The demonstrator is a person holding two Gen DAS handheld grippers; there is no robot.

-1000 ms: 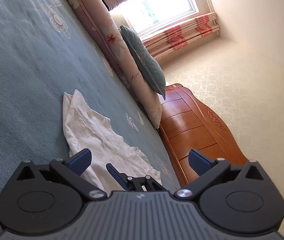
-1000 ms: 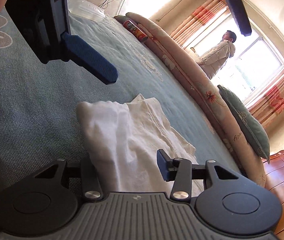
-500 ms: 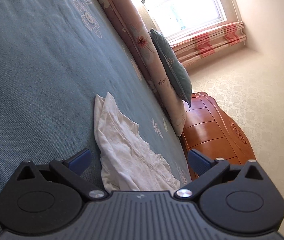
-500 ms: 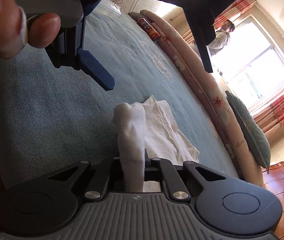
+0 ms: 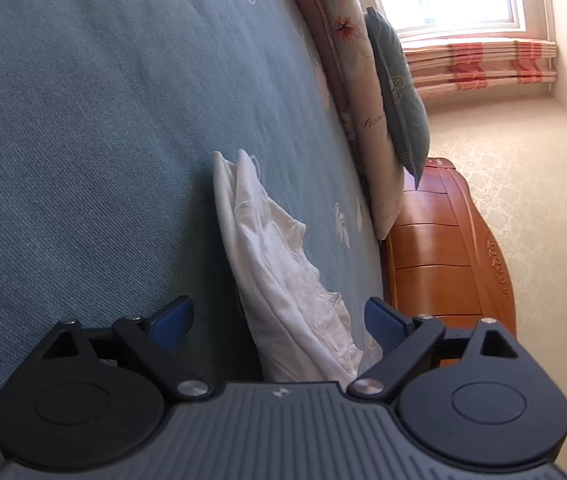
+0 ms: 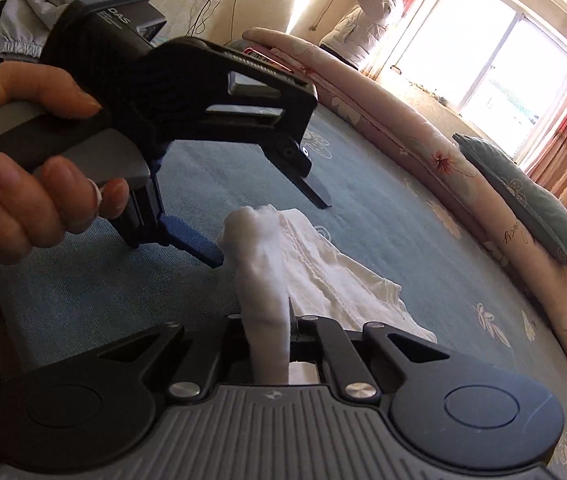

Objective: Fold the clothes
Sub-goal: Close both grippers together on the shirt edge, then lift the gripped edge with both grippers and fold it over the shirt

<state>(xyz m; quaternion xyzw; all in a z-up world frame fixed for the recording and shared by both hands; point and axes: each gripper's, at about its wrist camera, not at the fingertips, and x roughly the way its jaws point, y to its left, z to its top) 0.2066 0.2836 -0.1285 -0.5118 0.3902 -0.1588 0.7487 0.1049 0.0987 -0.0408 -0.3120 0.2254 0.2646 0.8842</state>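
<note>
- Folding has barely begun: the white garment (image 6: 323,264) lies crumpled on the bed cover (image 5: 83,140), with no neat crease or stacked layer visible, so by my reading nearly all the work remains.
- One corner of the garment is bunched into a thick roll and pinched between the pressed-together jaws of the right gripper (image 6: 271,340); that roll stands up off the bed cover while the rest trails away across it.
- On the garment's near side, the left gripper (image 5: 277,320) has its jaws spread but closing, with the cloth's near end lying between them and the blue pads not yet pressing on it.
- A hand (image 6: 39,200) holds the left gripper's grey handle, just beside the raised roll of the garment.
- The garment looks thin, soft and limp, with a stitched hem and many small wrinkles; it will likely sag and slide once lifted.
- Under the garment, the bed cover is a coarse-woven blue-green fabric with pale embroidered flowers.
- Beyond the garment, a long pink floral bolster (image 6: 443,152) runs along the bed's far edge, with a blue-green pillow (image 6: 523,196) leaning on it.
- Past the garment's far end stands a glossy, curved wooden headboard (image 5: 443,260).
</note>
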